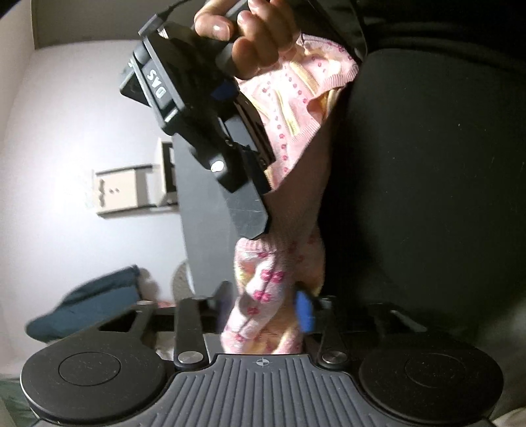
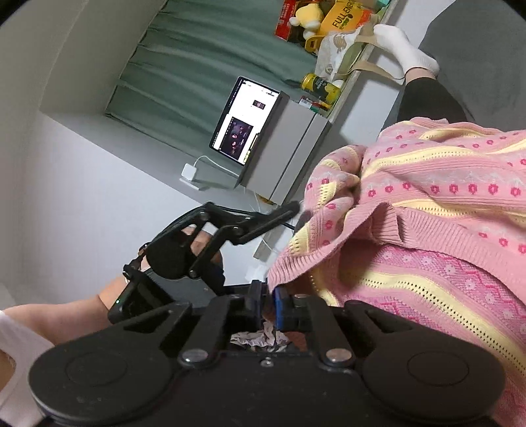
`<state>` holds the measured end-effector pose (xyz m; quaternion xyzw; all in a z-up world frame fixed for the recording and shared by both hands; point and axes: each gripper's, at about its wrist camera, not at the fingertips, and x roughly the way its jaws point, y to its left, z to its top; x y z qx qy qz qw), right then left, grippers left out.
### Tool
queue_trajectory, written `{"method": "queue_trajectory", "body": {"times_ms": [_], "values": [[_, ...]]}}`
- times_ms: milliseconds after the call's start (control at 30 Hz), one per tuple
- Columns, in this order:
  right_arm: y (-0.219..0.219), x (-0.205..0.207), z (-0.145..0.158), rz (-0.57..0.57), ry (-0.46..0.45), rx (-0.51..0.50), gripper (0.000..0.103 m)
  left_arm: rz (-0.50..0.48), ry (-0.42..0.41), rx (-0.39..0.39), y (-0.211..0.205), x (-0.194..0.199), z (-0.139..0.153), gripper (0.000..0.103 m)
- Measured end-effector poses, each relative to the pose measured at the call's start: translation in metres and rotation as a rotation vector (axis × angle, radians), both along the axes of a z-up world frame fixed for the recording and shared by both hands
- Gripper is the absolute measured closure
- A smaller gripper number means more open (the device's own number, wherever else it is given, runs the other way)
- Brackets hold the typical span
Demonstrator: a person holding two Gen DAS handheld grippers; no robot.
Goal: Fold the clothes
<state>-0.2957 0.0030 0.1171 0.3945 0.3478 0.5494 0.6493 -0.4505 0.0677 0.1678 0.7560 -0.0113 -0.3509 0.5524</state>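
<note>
A pink knitted sweater (image 2: 427, 203) with yellow stripes and small red flowers hangs in the air between both grippers. In the left wrist view a twisted part of the sweater (image 1: 263, 295) runs between the fingers of my left gripper (image 1: 264, 303), which is shut on it. Above it, a hand (image 1: 250, 29) holds my right gripper (image 1: 253, 223), with more pink knit draped behind. In the right wrist view my right gripper (image 2: 268, 302) is shut on the sweater's ribbed hem. My left gripper (image 2: 286, 210) reaches into the fabric's edge from the left.
A lit tablet (image 2: 245, 121) leans on a grey box in front of a green curtain (image 2: 184, 65). A shelf (image 2: 348, 78) holds toys and bottles. A white-socked foot (image 2: 404, 49) rests at the upper right. A dark blue garment (image 1: 92, 305) lies on the white surface.
</note>
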Motion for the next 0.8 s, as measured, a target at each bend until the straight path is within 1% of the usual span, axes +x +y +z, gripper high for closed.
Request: {"method": "queue_trajectory", "body": {"times_ms": [67,133,233,267,300,333,367,433,500,567,667,767,800], "values": [[-0.002,0.000,0.000,0.000,0.003,0.007,0.093,-0.021,-0.002,0.004,0.000,0.000,0.001,0.058],[-0.001,-0.001,0.001,0.007,-0.008,0.009,0.093,-0.060,-0.027,0.009,0.000,-0.001,-0.001,0.058],[-0.001,-0.001,0.003,0.007,-0.021,0.005,0.093,-0.114,-0.058,0.036,-0.002,-0.001,-0.005,0.059],[-0.001,-0.002,0.003,0.004,-0.021,0.004,0.093,-0.109,-0.049,0.036,-0.004,-0.001,-0.005,0.059],[-0.003,-0.002,0.003,-0.003,-0.021,0.002,0.093,-0.094,-0.031,0.030,-0.005,0.000,-0.004,0.059],[-0.005,-0.002,0.003,-0.011,-0.021,-0.002,0.093,-0.079,-0.013,0.025,-0.007,0.001,-0.003,0.068],[-0.007,-0.002,0.003,-0.019,-0.021,-0.007,0.093,-0.051,0.004,0.011,-0.008,0.004,-0.001,0.072],[-0.012,-0.003,0.002,-0.036,-0.017,-0.009,0.093,0.015,0.045,-0.032,-0.010,0.010,0.003,0.090],[-0.016,-0.002,0.000,-0.053,-0.008,-0.007,0.093,0.082,0.098,-0.089,-0.014,0.014,0.009,0.094],[-0.019,-0.001,-0.001,-0.078,0.003,-0.010,0.093,0.116,0.116,-0.143,-0.017,0.016,0.012,0.094],[-0.024,0.001,-0.004,-0.120,0.025,-0.010,0.091,0.148,0.066,-0.183,-0.022,0.018,0.010,0.094],[-0.029,0.002,-0.005,-0.146,0.038,0.005,0.091,0.220,0.021,-0.228,-0.019,0.010,0.008,0.094],[-0.032,0.001,-0.003,-0.159,0.031,0.006,0.088,0.247,0.003,-0.242,-0.019,0.009,0.008,0.094]]}}
